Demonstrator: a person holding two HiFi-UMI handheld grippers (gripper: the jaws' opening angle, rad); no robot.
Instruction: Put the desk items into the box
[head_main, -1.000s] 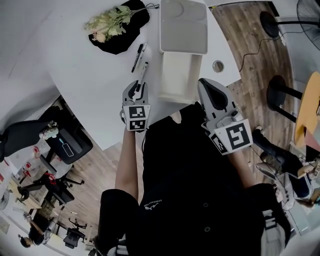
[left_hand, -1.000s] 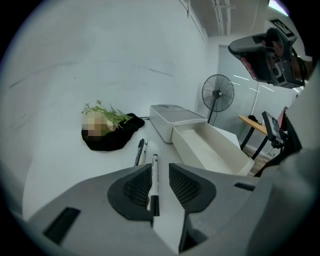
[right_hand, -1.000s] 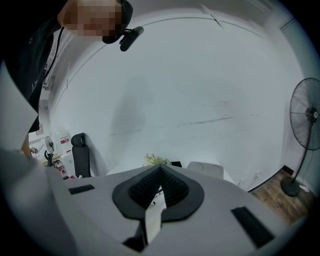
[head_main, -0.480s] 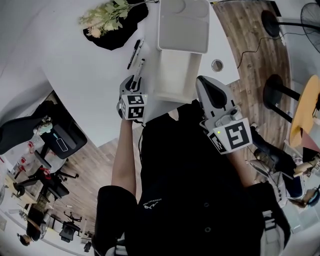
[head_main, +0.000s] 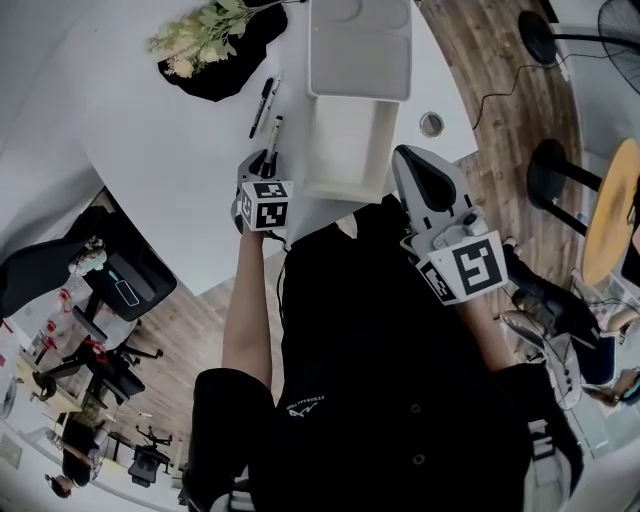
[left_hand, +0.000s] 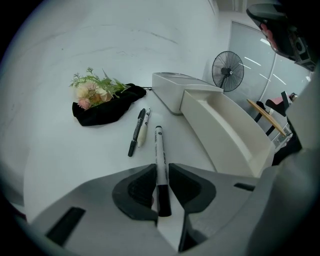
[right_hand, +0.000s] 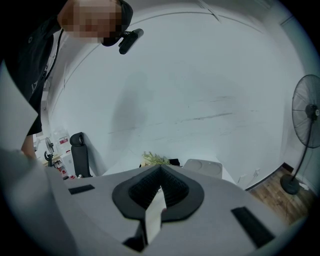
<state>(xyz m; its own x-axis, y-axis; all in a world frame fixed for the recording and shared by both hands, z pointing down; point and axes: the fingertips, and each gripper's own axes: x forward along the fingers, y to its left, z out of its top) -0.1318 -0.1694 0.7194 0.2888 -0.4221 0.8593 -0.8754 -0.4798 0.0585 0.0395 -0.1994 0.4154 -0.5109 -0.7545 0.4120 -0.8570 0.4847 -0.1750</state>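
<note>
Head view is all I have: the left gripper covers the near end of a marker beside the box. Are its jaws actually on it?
Observer: Yes. In the left gripper view the left gripper has its jaws up against both sides of the marker, which lies flat on the table.
Operator: Which end is it gripping?
Observer: The black cap end. The white barrel points away from the gripper, alongside the box.
Operator: Is the right gripper free?
Observer: The right gripper view shows the right gripper with its jaws together and nothing between them.
</note>
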